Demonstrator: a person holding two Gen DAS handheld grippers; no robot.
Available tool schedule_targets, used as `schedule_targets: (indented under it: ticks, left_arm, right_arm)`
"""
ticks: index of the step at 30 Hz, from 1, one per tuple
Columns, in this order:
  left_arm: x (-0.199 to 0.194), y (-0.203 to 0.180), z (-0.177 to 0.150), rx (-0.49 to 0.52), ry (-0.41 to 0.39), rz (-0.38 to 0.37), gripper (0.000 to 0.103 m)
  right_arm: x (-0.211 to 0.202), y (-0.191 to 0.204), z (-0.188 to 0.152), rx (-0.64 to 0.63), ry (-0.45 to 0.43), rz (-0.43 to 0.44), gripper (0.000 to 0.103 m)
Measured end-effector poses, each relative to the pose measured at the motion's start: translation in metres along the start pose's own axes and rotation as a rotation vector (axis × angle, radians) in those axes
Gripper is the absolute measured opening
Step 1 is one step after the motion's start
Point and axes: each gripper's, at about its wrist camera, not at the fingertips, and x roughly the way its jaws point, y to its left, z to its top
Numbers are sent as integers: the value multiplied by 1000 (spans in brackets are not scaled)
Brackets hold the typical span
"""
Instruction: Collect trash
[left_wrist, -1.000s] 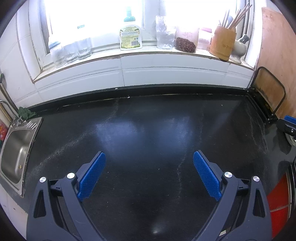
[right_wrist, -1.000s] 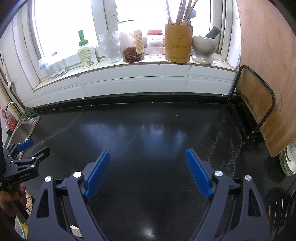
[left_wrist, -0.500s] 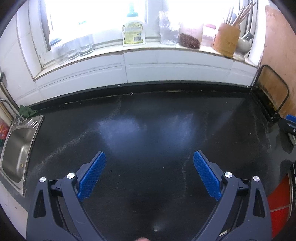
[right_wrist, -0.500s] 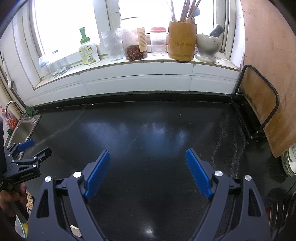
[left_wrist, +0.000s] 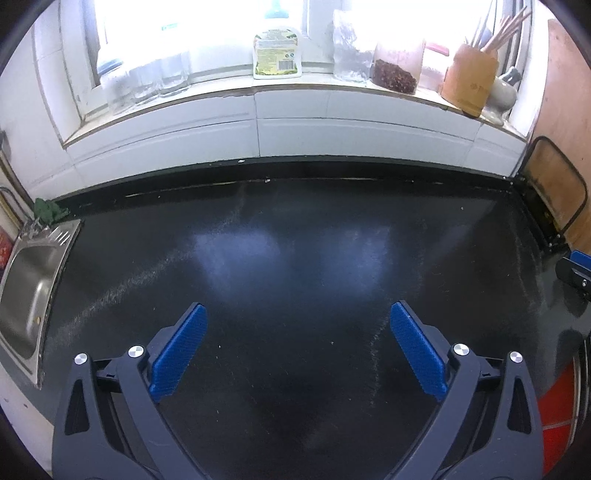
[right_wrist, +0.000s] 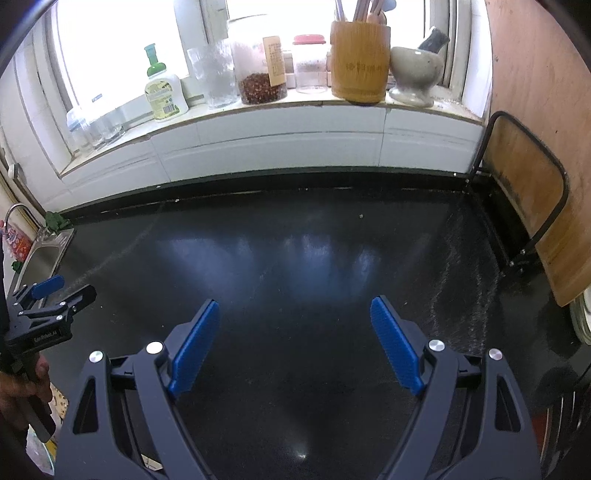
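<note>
My left gripper (left_wrist: 295, 314) is open and empty above the black countertop (left_wrist: 295, 258). My right gripper (right_wrist: 293, 308) is also open and empty above the same countertop (right_wrist: 295, 258). The left gripper also shows at the left edge of the right wrist view (right_wrist: 55, 295), held in a hand. A blue tip of the right gripper shows at the right edge of the left wrist view (left_wrist: 576, 266). The only loose thing I see on the counter is a tiny pale crumb (right_wrist: 361, 216) near the back wall.
A steel sink (left_wrist: 26, 288) sits at the counter's left end. The windowsill holds a soap bottle (right_wrist: 164, 92), jars, a bamboo utensil holder (right_wrist: 360, 61) and a mortar (right_wrist: 415, 75). A cutting board in a black rack (right_wrist: 524, 184) stands at the right. A red object (left_wrist: 554, 406) lies at lower right.
Both views have tilted slightly, so the windowsill sits lower in the frames. Both grippers stay open and empty.
</note>
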Motion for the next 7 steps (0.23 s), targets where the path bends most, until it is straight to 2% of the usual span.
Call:
schedule_targets:
  ticks: [3,7]
  left_arm:
    - [14,-1,0,28,8,19,96]
    - [50,5,-9,23,30,36,96]
  right_arm:
    - [11,-2,-1,-4,-13,-4,94]
    - [38,-13,-9,-12,-31,-19,96]
